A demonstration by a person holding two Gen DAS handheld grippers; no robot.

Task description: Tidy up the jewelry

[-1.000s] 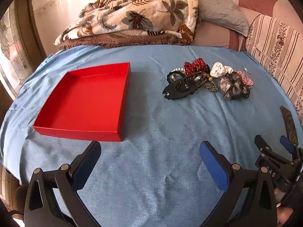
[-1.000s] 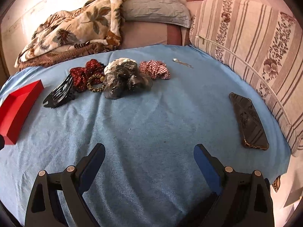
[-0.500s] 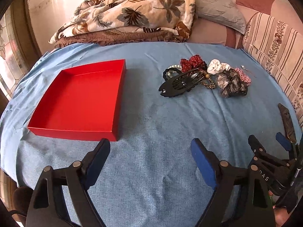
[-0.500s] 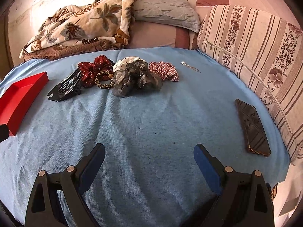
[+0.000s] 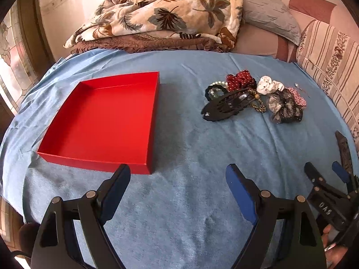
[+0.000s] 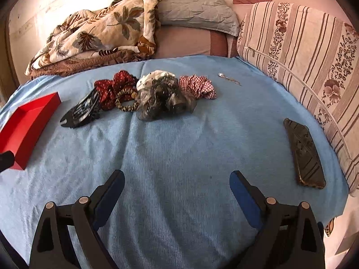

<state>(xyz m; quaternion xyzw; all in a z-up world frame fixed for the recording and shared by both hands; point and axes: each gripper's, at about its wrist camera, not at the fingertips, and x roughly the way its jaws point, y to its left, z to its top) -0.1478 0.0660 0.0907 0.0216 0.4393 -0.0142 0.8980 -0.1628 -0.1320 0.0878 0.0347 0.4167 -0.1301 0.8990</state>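
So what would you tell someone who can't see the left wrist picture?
An empty red box sits on a blue bedsheet, with a heap of hair accessories lying apart to its right. The left tool is open near the camera with nothing between its fingers, and the right tool shows at the lower right edge.

leaf-print blanket [image 6: 101,31] | grey pillow [image 6: 197,11] | striped cushion [image 6: 303,51] | dark phone [image 6: 304,153]

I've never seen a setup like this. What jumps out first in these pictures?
The bright red box, open and with nothing in it, lies on the left of the blue bedspread. To its right sits a heap of scrunchies with a black hair claw at its near edge. A dark phone lies far right.
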